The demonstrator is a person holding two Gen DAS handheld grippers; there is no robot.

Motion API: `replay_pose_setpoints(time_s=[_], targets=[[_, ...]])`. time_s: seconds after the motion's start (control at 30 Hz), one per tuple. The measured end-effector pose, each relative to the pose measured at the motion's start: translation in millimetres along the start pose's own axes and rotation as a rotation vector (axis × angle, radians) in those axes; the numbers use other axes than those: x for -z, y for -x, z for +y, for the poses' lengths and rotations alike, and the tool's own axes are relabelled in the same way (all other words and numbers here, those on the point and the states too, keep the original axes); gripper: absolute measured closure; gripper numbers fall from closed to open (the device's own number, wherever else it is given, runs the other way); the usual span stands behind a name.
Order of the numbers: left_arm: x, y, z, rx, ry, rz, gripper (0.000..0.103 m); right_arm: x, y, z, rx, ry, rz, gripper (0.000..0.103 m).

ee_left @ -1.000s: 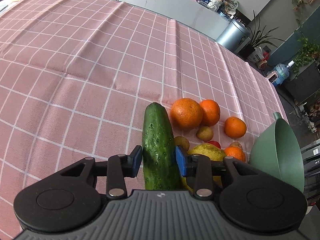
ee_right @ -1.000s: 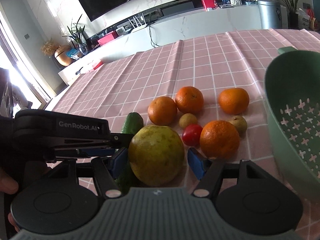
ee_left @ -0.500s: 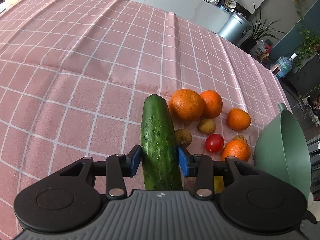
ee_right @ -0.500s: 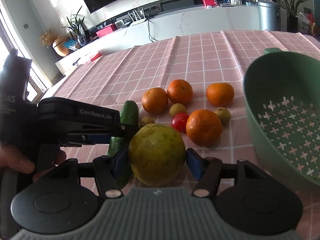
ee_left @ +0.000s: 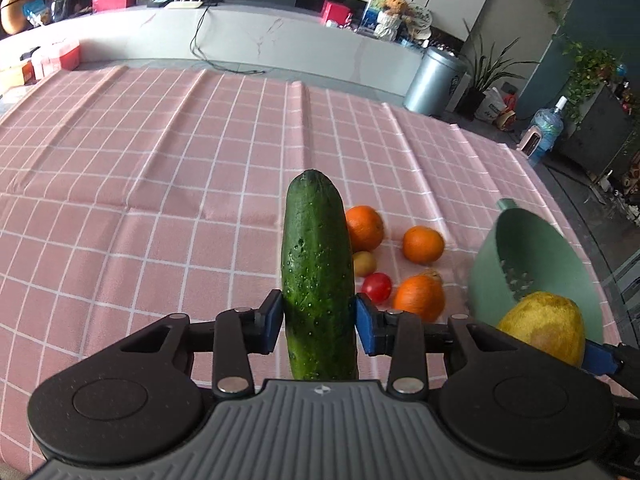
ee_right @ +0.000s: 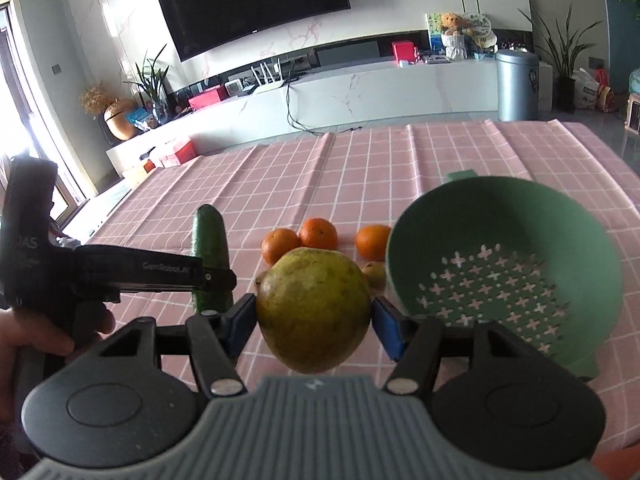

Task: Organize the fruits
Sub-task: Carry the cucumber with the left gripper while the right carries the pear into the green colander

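My left gripper (ee_left: 318,322) is shut on a green cucumber (ee_left: 317,276) and holds it upright above the pink checked cloth; the cucumber also shows in the right wrist view (ee_right: 209,248). My right gripper (ee_right: 314,322) is shut on a large yellow-green citrus fruit (ee_right: 314,312), held in the air left of the green colander (ee_right: 508,264). The fruit (ee_left: 544,330) and colander (ee_left: 532,248) also show in the left wrist view. Oranges (ee_left: 423,244), a red tomato (ee_left: 377,287) and small yellowish fruits (ee_left: 363,263) lie on the cloth.
The colander is tilted with its opening toward my right gripper. The left gripper's body (ee_right: 120,276) and a hand are at the left in the right wrist view. The pink tablecloth (ee_left: 160,168) stretches far left and back. A grey bin (ee_left: 434,82) stands beyond the table.
Both grippers have risen from the table with their loads. The cucumber and the yellow-green fruit are higher, and the right gripper has moved closer to the colander.
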State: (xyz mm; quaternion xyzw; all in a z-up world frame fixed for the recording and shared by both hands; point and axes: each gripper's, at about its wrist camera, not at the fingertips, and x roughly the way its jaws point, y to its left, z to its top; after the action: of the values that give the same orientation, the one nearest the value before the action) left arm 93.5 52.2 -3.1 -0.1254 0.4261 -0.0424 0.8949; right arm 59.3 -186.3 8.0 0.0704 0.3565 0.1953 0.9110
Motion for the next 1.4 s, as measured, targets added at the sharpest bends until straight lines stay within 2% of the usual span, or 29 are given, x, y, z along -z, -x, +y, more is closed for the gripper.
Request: replay_pose_setpoints(time_s=[0.13,0.23,0.4,0.53,0.73,0.93,1.4], targets=[[-12.2,21.9,-26.8,0.083,-0.020,-0.044,0.060,-13.5,21.1,-17.5,0.069,0.032,-0.029,0.043],[-23.1,25.0,-50.6,0.168,-0.024,-0.051,0.060,-23.2,27.0,-35.9,0.132,0.049,-0.018,0.043],[-37.8,7.4,-94.0,0.240,-0.063,-0.037,0.060,-35.0,21.8,-65.6,0.186,0.056,0.041,0.043],[-42.2,-19.2,-123.1,0.278,-0.080,0.003,0.060,-41.7,7.9,-82.2,0.209,0.093,0.097,0.043],[-41.3,-66.5,-151.1,0.226,-0.141,0.122,0.060,-47.0,-25.1,-100.5,0.205,0.176,0.232,0.043],[-33.1,-89.8,-161.5,0.173,-0.189,0.194,0.061,-40.9,-50.9,-108.5,0.175,0.248,0.341,0.043],[-26.1,-109.5,-169.7,0.130,-0.222,0.253,0.060,-34.1,-72.5,-112.0,0.155,0.276,0.415,0.043]])
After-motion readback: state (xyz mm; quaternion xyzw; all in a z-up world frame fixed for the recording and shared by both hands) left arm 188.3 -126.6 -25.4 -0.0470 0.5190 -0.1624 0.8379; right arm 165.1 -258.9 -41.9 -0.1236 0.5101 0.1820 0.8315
